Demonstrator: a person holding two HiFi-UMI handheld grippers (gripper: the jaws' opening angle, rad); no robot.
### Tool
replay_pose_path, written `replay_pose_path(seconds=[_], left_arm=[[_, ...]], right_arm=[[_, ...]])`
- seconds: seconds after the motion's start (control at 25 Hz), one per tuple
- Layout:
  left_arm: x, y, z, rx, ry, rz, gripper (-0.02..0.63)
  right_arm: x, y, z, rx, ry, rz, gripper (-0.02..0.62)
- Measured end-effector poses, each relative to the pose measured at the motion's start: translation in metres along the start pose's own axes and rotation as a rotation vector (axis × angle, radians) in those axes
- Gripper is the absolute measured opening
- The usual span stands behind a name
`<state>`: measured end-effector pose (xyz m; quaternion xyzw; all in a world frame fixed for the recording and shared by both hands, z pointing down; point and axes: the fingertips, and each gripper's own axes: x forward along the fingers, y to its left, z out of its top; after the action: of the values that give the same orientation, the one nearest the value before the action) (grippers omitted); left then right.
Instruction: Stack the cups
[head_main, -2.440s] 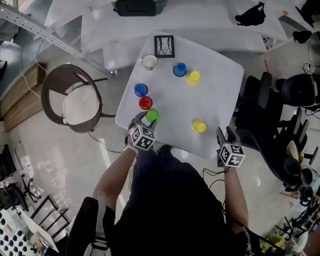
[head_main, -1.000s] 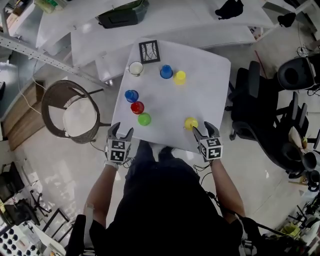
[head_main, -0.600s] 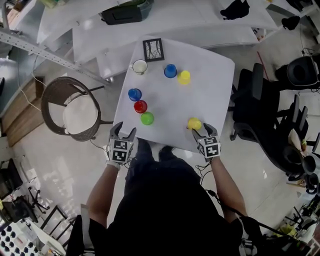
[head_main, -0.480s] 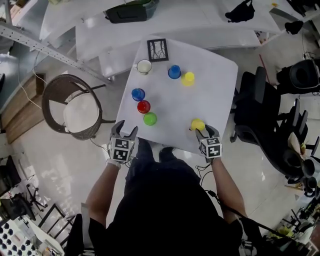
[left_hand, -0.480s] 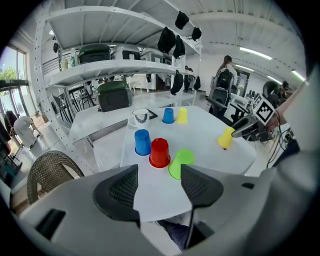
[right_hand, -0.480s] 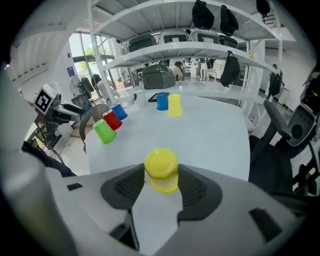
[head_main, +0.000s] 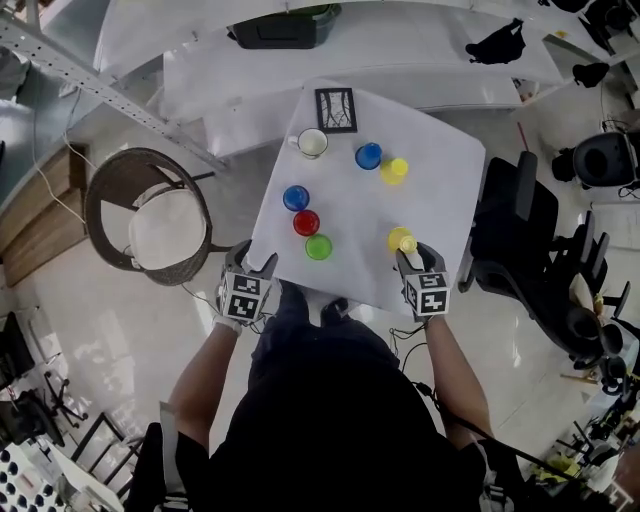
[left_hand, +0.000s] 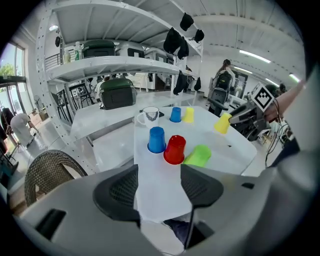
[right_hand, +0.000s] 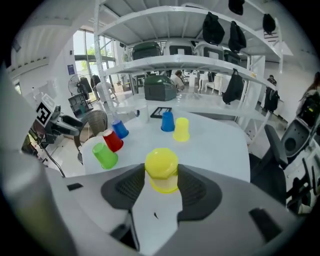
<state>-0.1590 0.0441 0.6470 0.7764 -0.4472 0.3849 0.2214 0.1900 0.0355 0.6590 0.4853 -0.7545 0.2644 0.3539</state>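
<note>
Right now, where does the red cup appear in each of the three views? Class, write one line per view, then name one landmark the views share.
Head view: red cup, slightly left of centre, upper half.
Left gripper view: red cup, near the centre, a little right.
Right gripper view: red cup, left of centre.
Shared landmark: the green cup next to it, seen in all three views.

A white table (head_main: 440, 180) bears six upturned cups (head_main: 306, 222), a mug (head_main: 312, 143), a card (head_main: 336, 109).
</note>
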Motion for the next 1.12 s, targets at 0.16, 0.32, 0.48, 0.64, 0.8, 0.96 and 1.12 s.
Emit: replay_pose_path(seconds=[0.16,0.32,0.48,0.64,0.8,0.96,1.12], left_arm=[[-0.002,0.018,0.000,-0.005,-0.010,-0.012,0.262],[-0.004,0.036,-0.007,-0.019,-0.015,-0.020,0.262],[-0.006,0.056,-0.019,-0.036,-0.001,-0.028,0.262],[-0.008,0.074,-0.028,-0.045,0.009,-0.035,0.262],[-0.007,0.089,-0.031,-0.035,0.005,-0.045,0.262],[-0.006,0.104,-0.031,-0.022,-0.002,-0.051,0.262],[-0.007,0.119,-0.031,-0.024,-0.008,-0.049,0.262]], right_arm=[[0.010,0.045,0.053,-0.086,-0.041,0.053,0.204],[0.024,0.088,0.087,-0.149,-0.046,0.101,0.204],[0.041,0.122,0.110,-0.192,-0.037,0.133,0.204],[0.058,0.154,0.128,-0.234,-0.026,0.167,0.204],[0.072,0.185,0.140,-0.256,-0.013,0.198,0.204],[0.085,0.208,0.147,-0.275,0.005,0.214,0.206],[0.094,0.217,0.153,-0.254,0.023,0.224,0.206]])
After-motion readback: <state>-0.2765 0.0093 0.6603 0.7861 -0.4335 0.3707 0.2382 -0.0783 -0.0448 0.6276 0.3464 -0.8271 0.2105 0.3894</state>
